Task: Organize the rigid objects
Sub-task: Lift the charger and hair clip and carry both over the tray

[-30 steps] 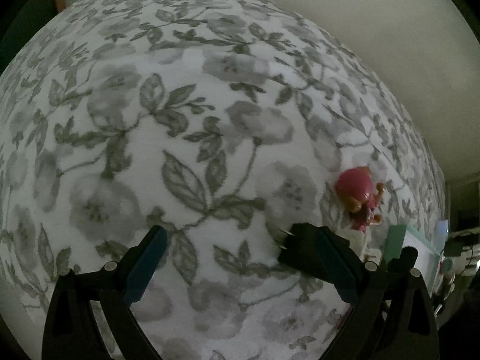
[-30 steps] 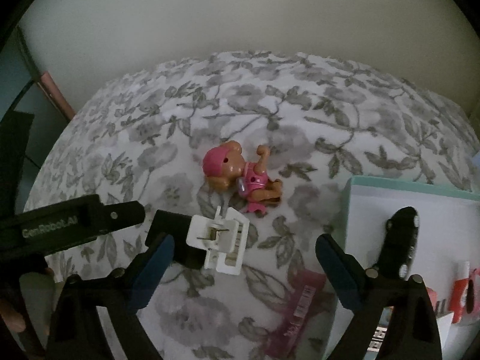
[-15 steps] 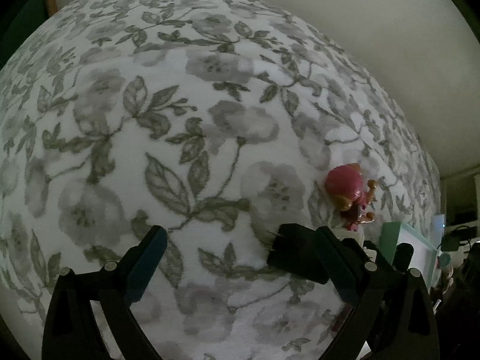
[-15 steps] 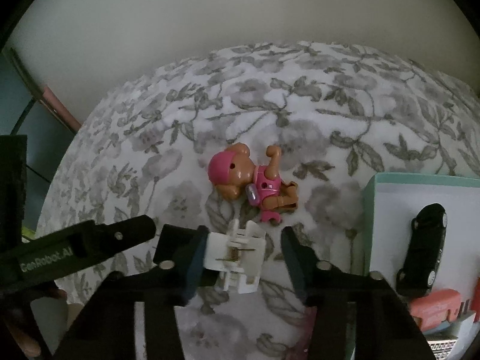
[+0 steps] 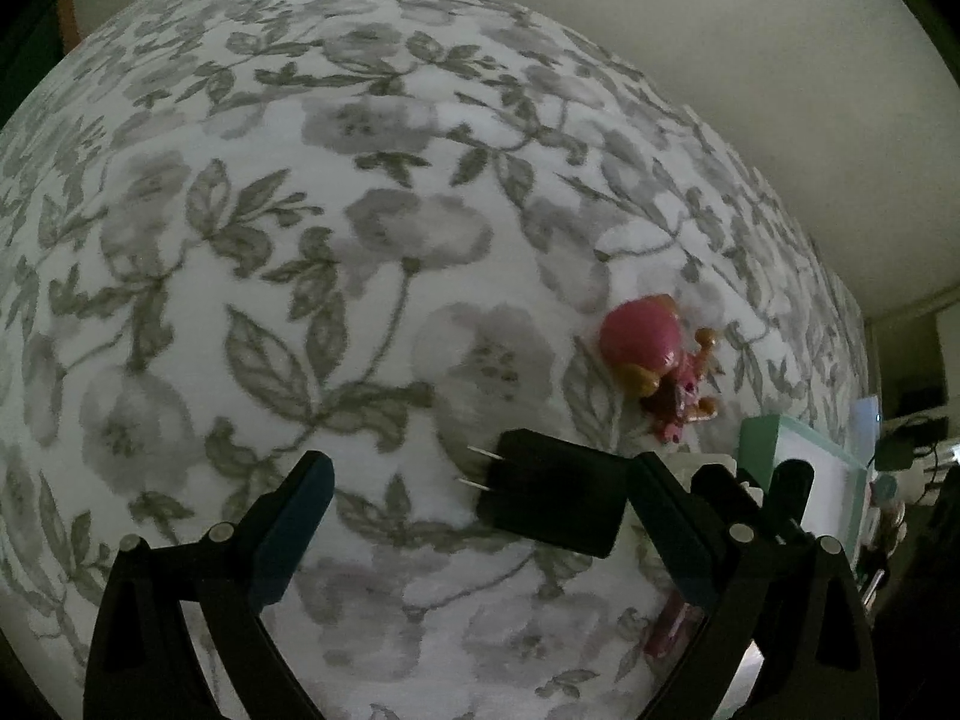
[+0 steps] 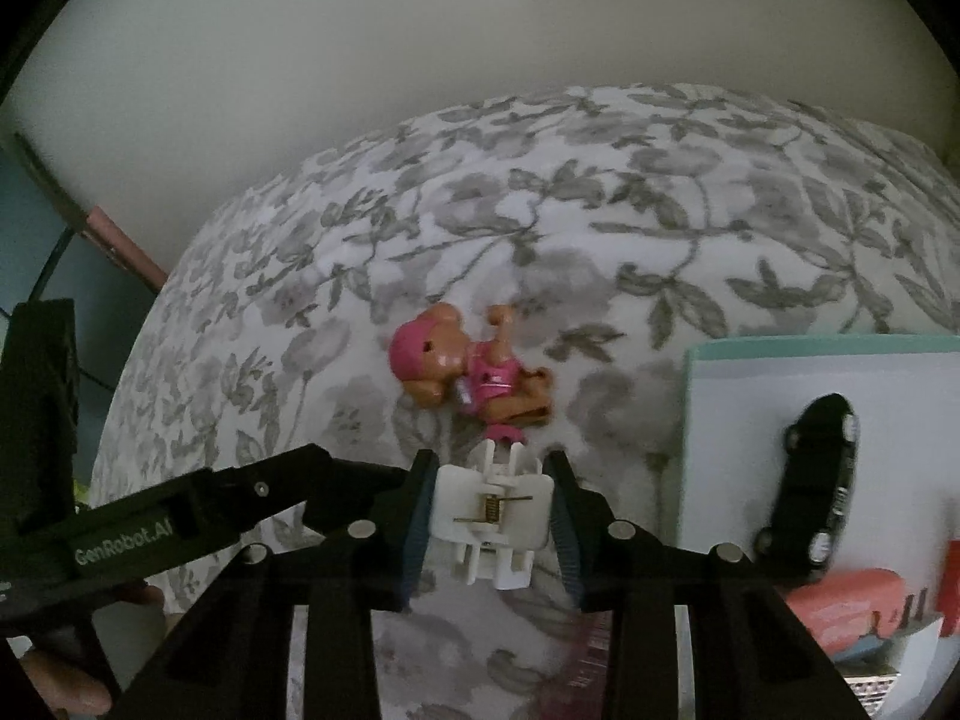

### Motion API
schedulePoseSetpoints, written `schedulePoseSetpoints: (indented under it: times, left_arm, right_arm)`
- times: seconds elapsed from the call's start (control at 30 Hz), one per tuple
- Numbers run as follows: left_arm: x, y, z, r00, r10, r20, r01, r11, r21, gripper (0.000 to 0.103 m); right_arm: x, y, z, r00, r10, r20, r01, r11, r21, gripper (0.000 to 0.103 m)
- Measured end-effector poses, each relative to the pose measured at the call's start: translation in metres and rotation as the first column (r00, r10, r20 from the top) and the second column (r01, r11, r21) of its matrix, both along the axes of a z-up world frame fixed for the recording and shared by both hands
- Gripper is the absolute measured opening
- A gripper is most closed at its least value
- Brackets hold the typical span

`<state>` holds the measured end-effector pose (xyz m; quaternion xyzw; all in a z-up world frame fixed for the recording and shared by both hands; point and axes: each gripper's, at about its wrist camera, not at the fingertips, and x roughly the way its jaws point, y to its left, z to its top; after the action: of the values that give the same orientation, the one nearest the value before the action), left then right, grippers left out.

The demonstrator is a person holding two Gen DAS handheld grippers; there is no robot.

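Clip (image 6: 492, 516) upright, long axis toward toy; right claw (image 6: 492, 516) closing, pads touching it.

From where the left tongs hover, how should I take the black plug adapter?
Grip the black plug adapter across its flat long sides, coming down from above. It lies flat on the floral cover, prongs pointing left, so keep the left tongs on the boxy body, clear of the prongs.
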<state>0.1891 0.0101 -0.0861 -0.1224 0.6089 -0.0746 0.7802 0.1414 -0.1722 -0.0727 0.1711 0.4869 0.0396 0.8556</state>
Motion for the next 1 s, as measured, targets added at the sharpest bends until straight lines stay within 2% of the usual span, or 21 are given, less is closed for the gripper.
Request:
schedulePoseSetpoints:
  times: [0.23, 0.47, 0.5, 0.53, 0.57, 0.67, 0.83, 1.0]
  left_arm:
    - [-0.003, -0.017, -0.007, 0.999, -0.046, -0.007, 0.046, 0.999, 0.003, 0.098]
    - [-0.007, -0.031, -0.014, 0.996, -0.086, -0.022, 0.086, 0.996, 0.039, 0.097]
    - [-0.007, -0.032, -0.014, 0.996, -0.089, -0.022, 0.090, 0.995, 0.035, 0.092]
    - [-0.007, -0.034, -0.014, 0.995, -0.094, -0.022, 0.095, 0.995, 0.032, 0.078]
    - [-0.008, -0.035, -0.014, 0.995, -0.101, -0.023, 0.102, 0.994, 0.033, 0.072]
    - [-0.009, -0.040, -0.013, 0.993, -0.118, -0.017, 0.118, 0.992, 0.048, 0.071]
    - [-0.009, -0.041, -0.012, 0.993, -0.117, -0.017, 0.117, 0.993, 0.025, 0.071]
    - [-0.010, -0.040, 0.001, 0.994, -0.108, 0.013, 0.108, 0.994, 0.006, 0.071]
  right_arm:
    - [-0.006, -0.014, -0.002, 1.000, -0.018, -0.015, 0.017, 1.000, -0.011, 0.038]
    - [-0.011, -0.026, -0.003, 0.999, -0.035, -0.020, 0.035, 0.999, 0.001, 0.038]
    - [-0.011, -0.028, -0.003, 0.999, -0.037, -0.019, 0.037, 0.999, 0.003, 0.038]
    - [-0.012, -0.028, -0.002, 0.999, -0.038, -0.019, 0.038, 0.999, 0.004, 0.038]
    - [-0.012, -0.029, -0.002, 0.999, -0.038, -0.019, 0.038, 0.999, 0.004, 0.038]
    - [-0.013, -0.030, -0.002, 0.999, -0.040, -0.020, 0.040, 0.999, 0.006, 0.038]
    - [-0.013, -0.030, 0.000, 0.999, -0.043, -0.019, 0.043, 0.999, 0.009, 0.038]
    - [-0.016, -0.032, 0.005, 0.999, -0.046, -0.006, 0.046, 0.999, 0.014, 0.038]
